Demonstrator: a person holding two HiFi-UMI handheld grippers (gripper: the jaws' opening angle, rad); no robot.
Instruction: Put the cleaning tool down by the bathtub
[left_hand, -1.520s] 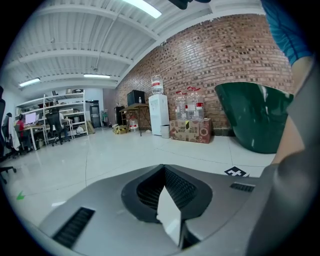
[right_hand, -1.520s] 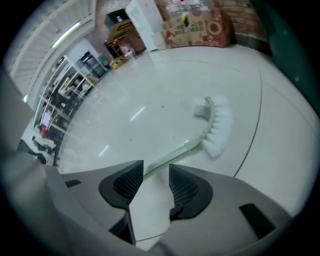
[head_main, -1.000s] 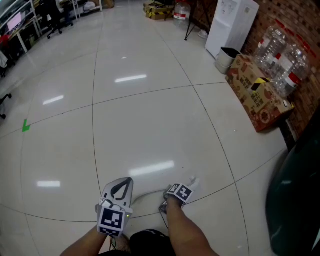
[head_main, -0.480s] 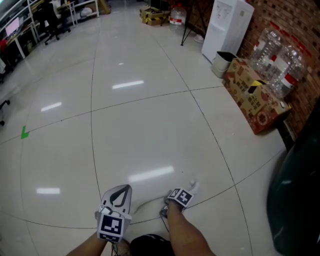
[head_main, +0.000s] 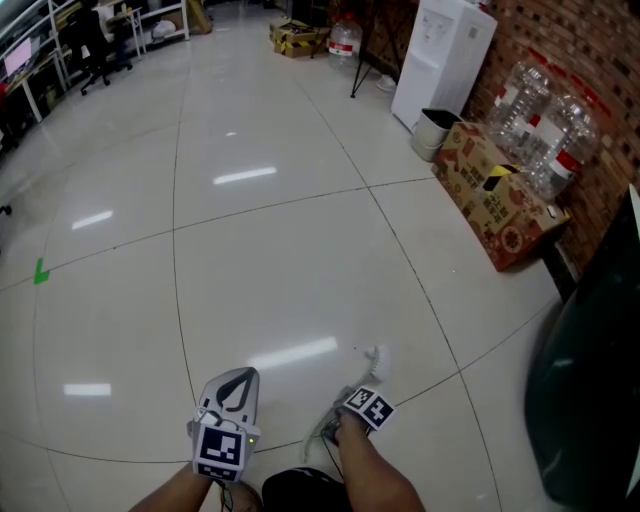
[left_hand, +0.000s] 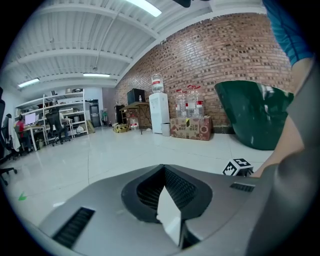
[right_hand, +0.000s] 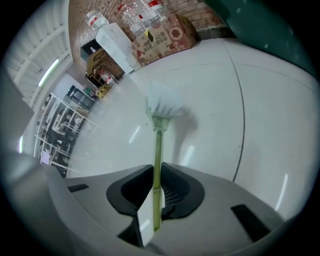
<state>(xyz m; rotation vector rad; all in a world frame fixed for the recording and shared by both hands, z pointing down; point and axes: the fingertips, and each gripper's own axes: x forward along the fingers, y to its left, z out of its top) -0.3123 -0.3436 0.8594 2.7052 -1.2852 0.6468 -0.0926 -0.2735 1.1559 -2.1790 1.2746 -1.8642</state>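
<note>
Brush (right_hand: 158, 145) handle tight betw. just-closed R gripper (right_hand: 154, 190) jaws

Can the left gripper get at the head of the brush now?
Probably yes: only bare floor lies between the left gripper and the brush head. The right gripper, jaws just closed further on its green handle, sits beside, not across.

A printed cardboard box (head_main: 495, 205) is set on the pale tiled floor (head_main: 270, 250) against the brick wall (head_main: 590, 60), with clear water bottles (head_main: 550, 140) piled behind it. Further along, a white water dispenser (head_main: 440, 55) and a small bin (head_main: 432, 133) are seen. A green mark (head_main: 40, 271) is stuck to the floor at the left.
</note>
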